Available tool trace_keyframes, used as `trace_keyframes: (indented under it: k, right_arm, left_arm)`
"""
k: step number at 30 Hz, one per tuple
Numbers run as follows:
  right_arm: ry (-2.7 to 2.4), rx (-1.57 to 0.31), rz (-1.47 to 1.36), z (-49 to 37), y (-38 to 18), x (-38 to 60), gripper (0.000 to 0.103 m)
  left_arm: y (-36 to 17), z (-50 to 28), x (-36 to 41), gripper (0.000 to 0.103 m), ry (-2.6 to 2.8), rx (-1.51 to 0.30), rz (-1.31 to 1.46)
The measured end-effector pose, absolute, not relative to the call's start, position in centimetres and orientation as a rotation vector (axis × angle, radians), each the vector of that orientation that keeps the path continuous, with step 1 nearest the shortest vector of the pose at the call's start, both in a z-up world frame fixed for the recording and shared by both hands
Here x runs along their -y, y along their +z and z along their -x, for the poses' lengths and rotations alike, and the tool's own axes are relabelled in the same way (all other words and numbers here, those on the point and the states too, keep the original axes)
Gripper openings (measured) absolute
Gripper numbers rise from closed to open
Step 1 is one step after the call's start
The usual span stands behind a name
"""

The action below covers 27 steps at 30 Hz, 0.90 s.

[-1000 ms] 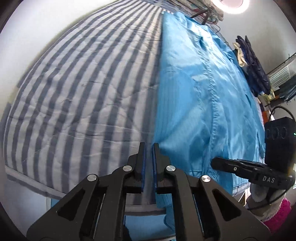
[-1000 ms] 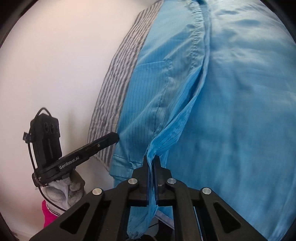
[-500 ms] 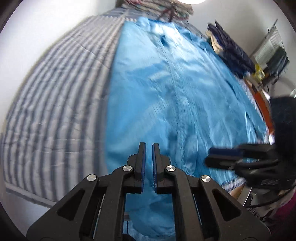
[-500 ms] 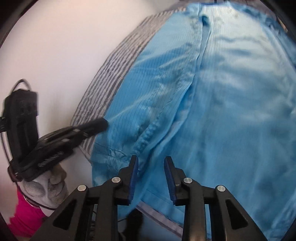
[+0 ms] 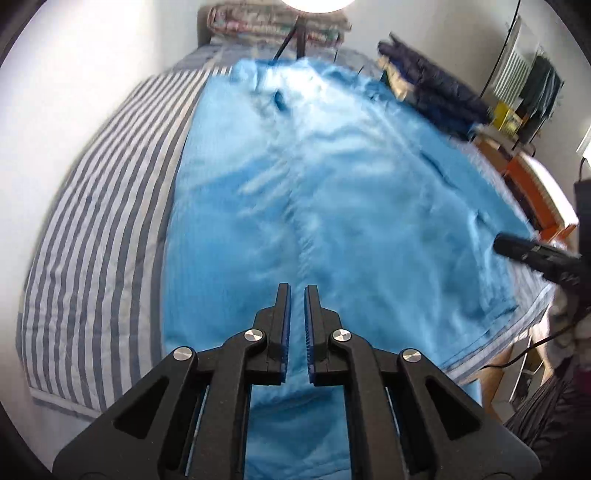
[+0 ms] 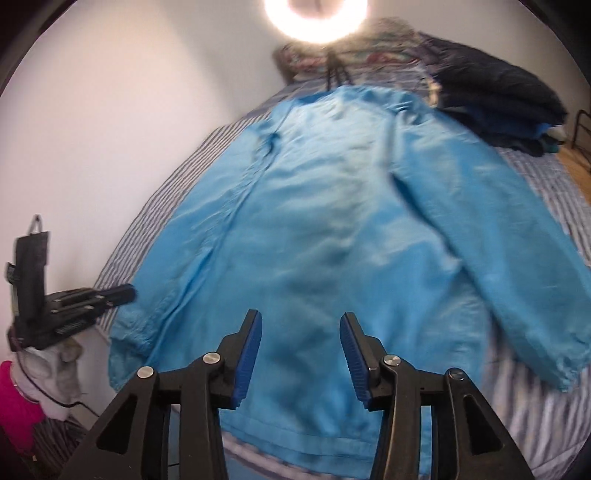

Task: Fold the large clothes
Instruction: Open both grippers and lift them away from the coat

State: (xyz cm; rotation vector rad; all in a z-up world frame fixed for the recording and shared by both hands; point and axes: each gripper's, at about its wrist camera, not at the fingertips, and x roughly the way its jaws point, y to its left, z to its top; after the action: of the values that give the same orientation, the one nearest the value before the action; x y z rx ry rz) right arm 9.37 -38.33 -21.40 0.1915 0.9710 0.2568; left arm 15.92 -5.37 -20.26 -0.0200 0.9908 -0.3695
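The blue garment [image 6: 332, 229] lies spread flat on the striped bed [image 5: 110, 206], directly ahead of and below both tools, its collar end at the far side from them and its hem nearest them. From the right tool [image 6: 301, 350] the garment fills the space in front. One long sleeve [image 6: 498, 258] runs out to that tool's right and ends in a gathered cuff lying on the bed cover. The hem edge sits just under the fingertips. The right tool's jaws stand well apart with nothing between the blue pads, and they have just been opening; the cloth lies below them, free of the pads.

The left tool [image 5: 297, 325] hangs over the near part of the garment, with a seam running away from it straight ahead. Its jaws show only a narrow gap, having just parted a little, and no cloth sits between them. To its left the bare striped cover stretches out to the wall. To its right the tip of the right tool shows dark at the frame's edge, over the garment's border.

Beyond the garment, far ahead of both tools, a pile of dark clothes [image 6: 498, 99] rests on the bed to the right, and a bright ring lamp [image 6: 317, 14] glows above the far end. A gloved hand [image 6: 55, 365] holds the left tool, seen off to the right tool's left.
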Motion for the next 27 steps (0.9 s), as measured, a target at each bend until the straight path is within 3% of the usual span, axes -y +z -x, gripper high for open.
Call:
trace_keyframes:
  k: [3, 10, 18, 27]
  right_arm:
    - [0.2, -0.998, -0.177, -9.8, -21.1, 41.0, 0.047]
    - [0.088, -0.98, -0.288, -9.1, -20.0, 48.4, 0.047]
    - [-0.103, -0.943, -0.526, -7.2, -20.4, 59.1, 0.047]
    - [-0.239, -0.957, -0.788, -6.3, -25.5, 66.3, 0.047]
  left_arm:
    - [-17.8, -16.0, 7.1, 0.037, -0.408, -0.918, 0.051]
    - [-16.0, -16.4, 12.9, 0.048, -0.505, -0.929, 0.007]
    - [-15.7, -16.7, 15.9, 0.049, -0.535, -0.924, -0.028]
    - [-16.9, -18.5, 15.4, 0.049, -0.516, -0.983, 0.055]
